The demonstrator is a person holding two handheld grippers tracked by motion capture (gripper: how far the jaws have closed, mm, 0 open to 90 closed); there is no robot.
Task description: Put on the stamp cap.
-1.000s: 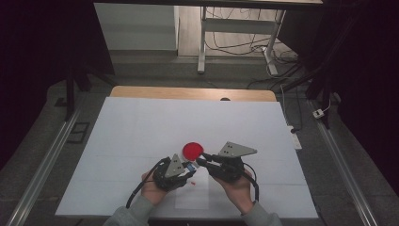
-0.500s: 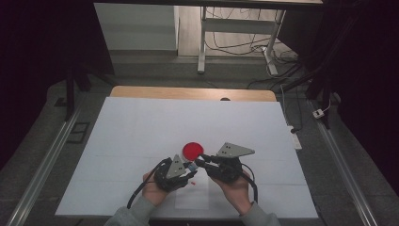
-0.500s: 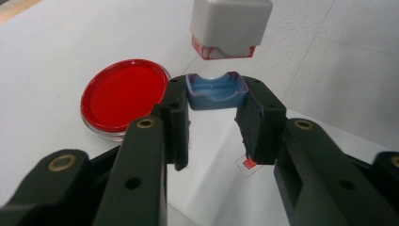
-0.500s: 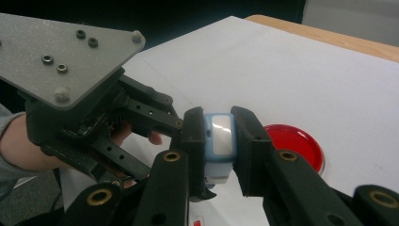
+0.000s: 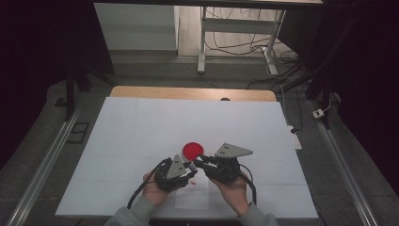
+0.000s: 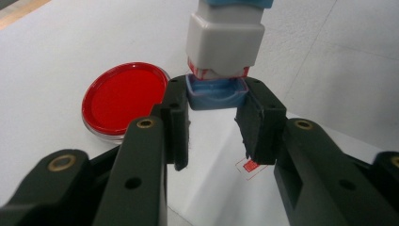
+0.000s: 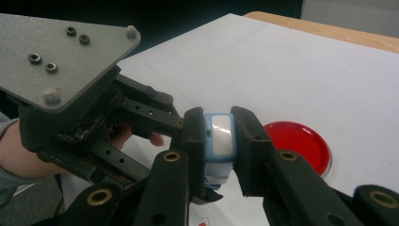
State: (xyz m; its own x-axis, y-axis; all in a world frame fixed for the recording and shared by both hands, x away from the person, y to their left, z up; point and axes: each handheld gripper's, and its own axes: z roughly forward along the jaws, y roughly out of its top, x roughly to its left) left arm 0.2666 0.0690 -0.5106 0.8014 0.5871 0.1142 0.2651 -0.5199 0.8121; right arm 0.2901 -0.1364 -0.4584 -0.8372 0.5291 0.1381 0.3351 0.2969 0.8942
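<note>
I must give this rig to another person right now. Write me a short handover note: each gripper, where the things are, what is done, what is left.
Right gripper: shut on the stamp body.
Left gripper: jaws at both sides of the blue cap at the stamp's lower end, which sits just under the body.
Red ink pad: open on the white table cover, just beyond the grippers.
Done, it seems: one red stamp print is on the paper under the grippers.
Left, probably: join cap and stamp fully, then put the stamp down.
</note>
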